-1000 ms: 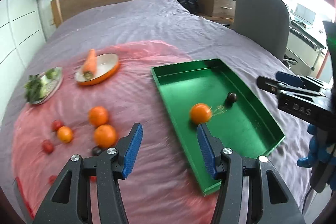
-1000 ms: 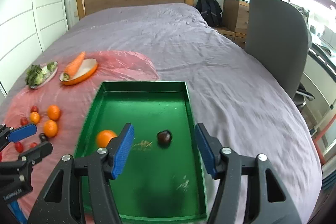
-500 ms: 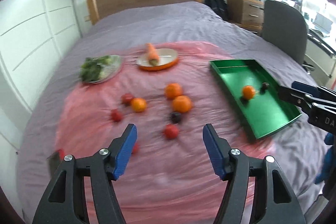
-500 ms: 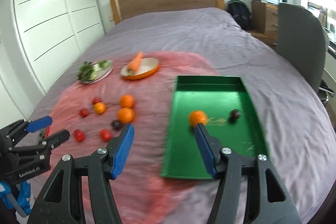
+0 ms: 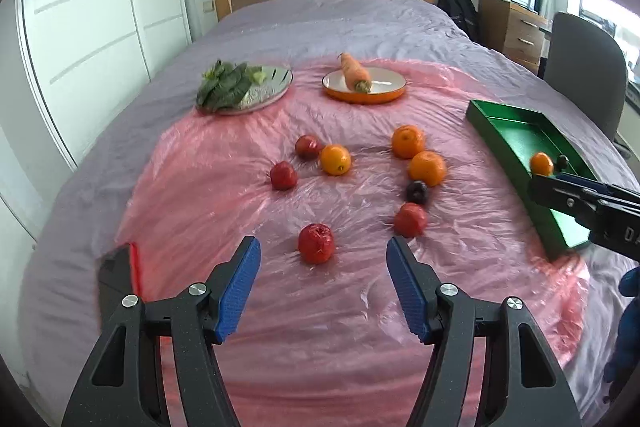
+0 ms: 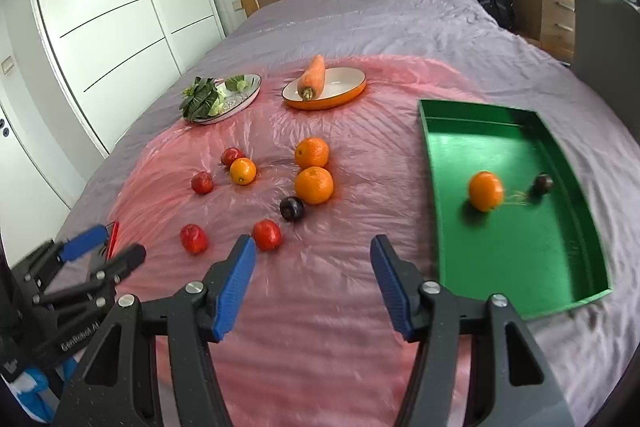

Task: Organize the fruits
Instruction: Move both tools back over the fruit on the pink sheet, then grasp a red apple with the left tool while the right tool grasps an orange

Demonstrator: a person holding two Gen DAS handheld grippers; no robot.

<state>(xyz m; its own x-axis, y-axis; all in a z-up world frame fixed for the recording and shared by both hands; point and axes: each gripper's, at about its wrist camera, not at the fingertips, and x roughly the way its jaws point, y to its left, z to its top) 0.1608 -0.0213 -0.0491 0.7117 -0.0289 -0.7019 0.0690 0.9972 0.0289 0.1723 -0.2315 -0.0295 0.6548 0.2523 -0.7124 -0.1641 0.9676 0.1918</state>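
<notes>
We hold the left gripper (image 5: 322, 293) and right gripper (image 6: 312, 285) with jaws apart and empty over the pink plastic sheet (image 5: 248, 195), lining up loose wrinkled red fruit (image 5: 316, 243) for the green metal tray (image 6: 520, 247) at the sheet's right edge.

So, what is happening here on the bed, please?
A person holds a gripper in each hand and is sorting fruit from a pink plastic sheet into a green tray. One orange and one dark fruit already lie in the tray. Three oranges, four red fruits and another dark fruit remain on the sheet. The left gripper and the right gripper are both open and hold nothing. The nearest red fruit lies just ahead of the left one.
</notes>
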